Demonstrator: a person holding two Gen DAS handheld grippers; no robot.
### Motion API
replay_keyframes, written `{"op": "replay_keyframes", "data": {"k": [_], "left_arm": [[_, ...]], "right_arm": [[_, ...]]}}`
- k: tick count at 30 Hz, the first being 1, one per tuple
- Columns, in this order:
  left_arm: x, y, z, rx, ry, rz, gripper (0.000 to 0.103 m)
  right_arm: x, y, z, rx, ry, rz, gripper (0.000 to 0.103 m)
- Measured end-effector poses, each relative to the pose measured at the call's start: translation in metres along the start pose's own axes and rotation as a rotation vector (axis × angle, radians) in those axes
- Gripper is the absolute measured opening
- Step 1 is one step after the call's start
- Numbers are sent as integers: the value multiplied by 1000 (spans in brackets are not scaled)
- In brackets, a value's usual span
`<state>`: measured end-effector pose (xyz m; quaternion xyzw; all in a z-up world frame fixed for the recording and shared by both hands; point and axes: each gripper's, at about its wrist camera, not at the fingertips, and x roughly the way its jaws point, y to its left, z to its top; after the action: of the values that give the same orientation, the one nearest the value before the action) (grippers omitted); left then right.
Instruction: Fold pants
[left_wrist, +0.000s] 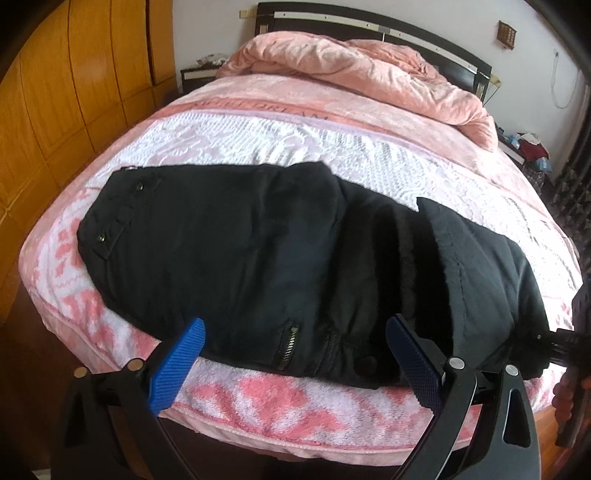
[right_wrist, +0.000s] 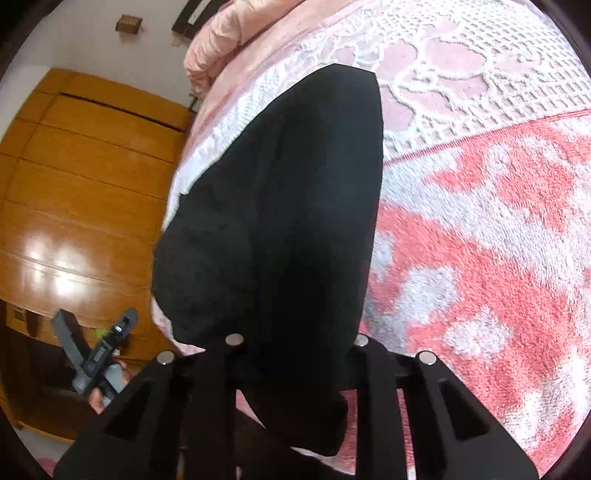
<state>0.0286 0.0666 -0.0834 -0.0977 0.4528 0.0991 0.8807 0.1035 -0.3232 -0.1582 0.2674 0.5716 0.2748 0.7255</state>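
Pink bedspread (left_wrist: 258, 147) carries black pants (left_wrist: 258, 251); left claw (left_wrist: 295, 365) released beside them, right claw (right_wrist: 291, 369) grasping them.

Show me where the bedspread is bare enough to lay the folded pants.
Free: the white lace band between the black pants and the pink quilt; the pink-patterned stretch right of the pants. Crowded: the near bed edge, under both grippers.
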Motion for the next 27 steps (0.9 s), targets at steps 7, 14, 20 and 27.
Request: {"op": "replay_keyframes", "data": {"k": [7, 14, 20, 27], "left_arm": [[11, 76, 4, -127, 48, 64, 99], [18, 191, 26, -440, 45, -51, 98], [35, 251, 35, -612, 10, -201, 98], [58, 307, 14, -834, -31, -393, 98]], "right_arm": [[-2, 14, 1, -38, 6, -146, 59], [-56, 63, -11, -160, -198, -337, 63], [-31, 134, -30, -344, -130, -224, 63], [23, 189, -60, -571, -24, -267, 62]]}}
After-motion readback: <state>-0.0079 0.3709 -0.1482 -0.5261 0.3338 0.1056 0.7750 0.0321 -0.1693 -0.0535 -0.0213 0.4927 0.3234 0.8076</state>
